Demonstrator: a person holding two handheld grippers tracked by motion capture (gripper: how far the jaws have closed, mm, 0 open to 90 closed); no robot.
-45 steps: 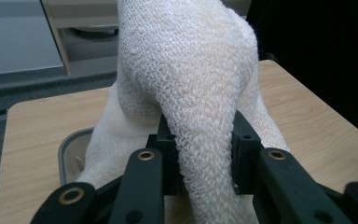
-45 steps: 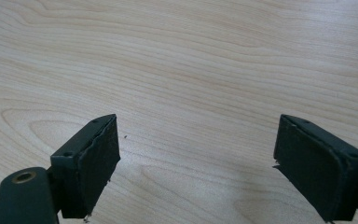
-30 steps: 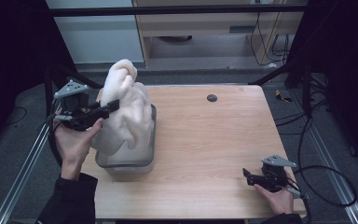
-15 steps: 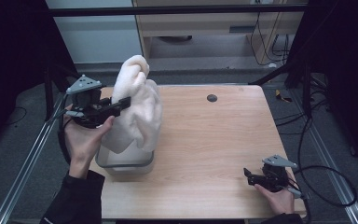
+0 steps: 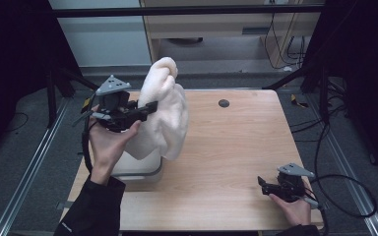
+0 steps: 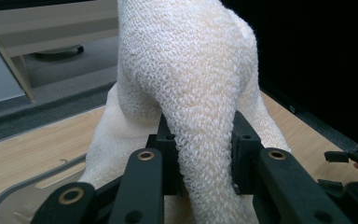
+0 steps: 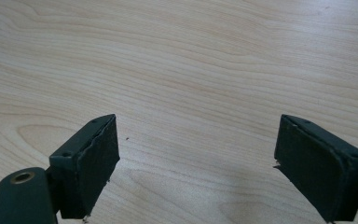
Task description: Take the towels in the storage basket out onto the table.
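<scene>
Towel (image 5: 165,115) lifted mostly above grey bin (image 5: 140,169), pinched by left gripper (image 5: 150,107); right gripper (image 5: 266,186) rests wide open, empty; placement remains.

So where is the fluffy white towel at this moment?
In the high view, the fluffy white towel hangs at table's left, clamped by the left gripper, above the grey plastic bin.
</scene>
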